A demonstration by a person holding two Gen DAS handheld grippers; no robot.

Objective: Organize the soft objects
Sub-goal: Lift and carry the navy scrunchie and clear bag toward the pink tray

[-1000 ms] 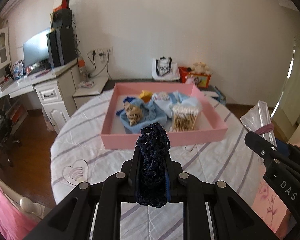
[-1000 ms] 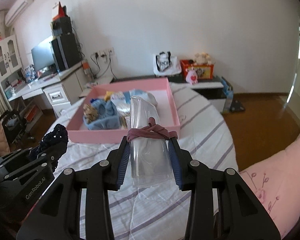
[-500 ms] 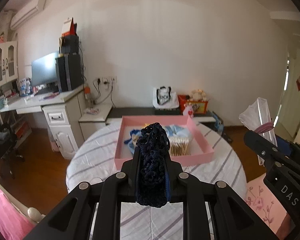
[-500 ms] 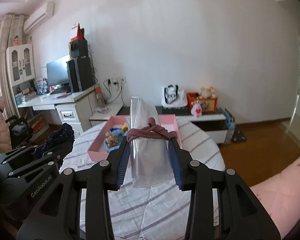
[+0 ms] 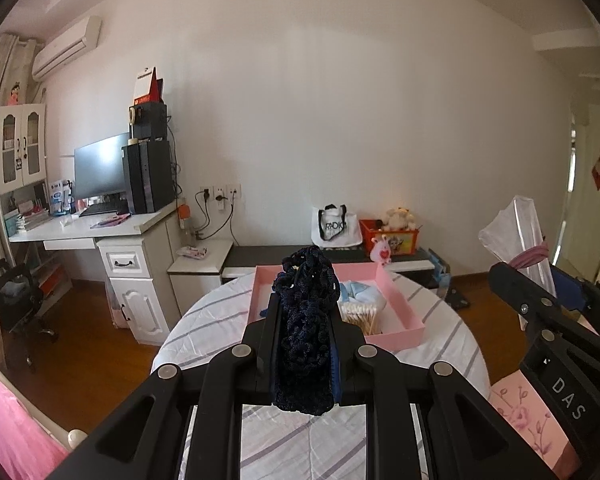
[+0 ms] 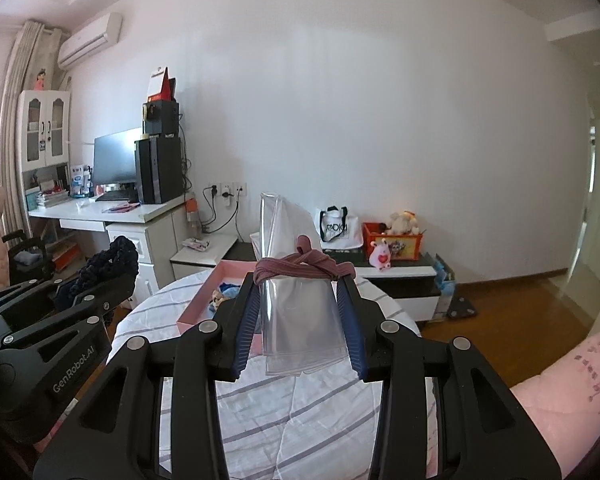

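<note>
My left gripper [image 5: 304, 304] is shut on a dark navy crocheted piece [image 5: 305, 332], held high above the round table [image 5: 220, 316]. It also shows in the right wrist view [image 6: 108, 264]. My right gripper [image 6: 300, 284] is shut on a clear plastic bag [image 6: 296, 312] with a mauve hair tie [image 6: 304, 266] wrapped across it and the fingertips. The bag also shows at the right of the left wrist view [image 5: 516, 228]. A pink tray [image 5: 400, 312] on the table holds blue cloth [image 5: 356, 292], cotton swabs [image 5: 360, 316] and other soft items.
The table has a white striped cloth [image 6: 300, 412]. Behind it stand a low dark cabinet [image 5: 260, 256] with a tote bag [image 5: 336, 228] and a toy box [image 5: 392, 236], and a white desk [image 5: 100, 232] with a monitor. A pink cushion [image 6: 572, 392] lies at the right.
Both grippers have risen and pulled back from the table with their loads. The tray now looks smaller and farther away, and more of the room shows.
</note>
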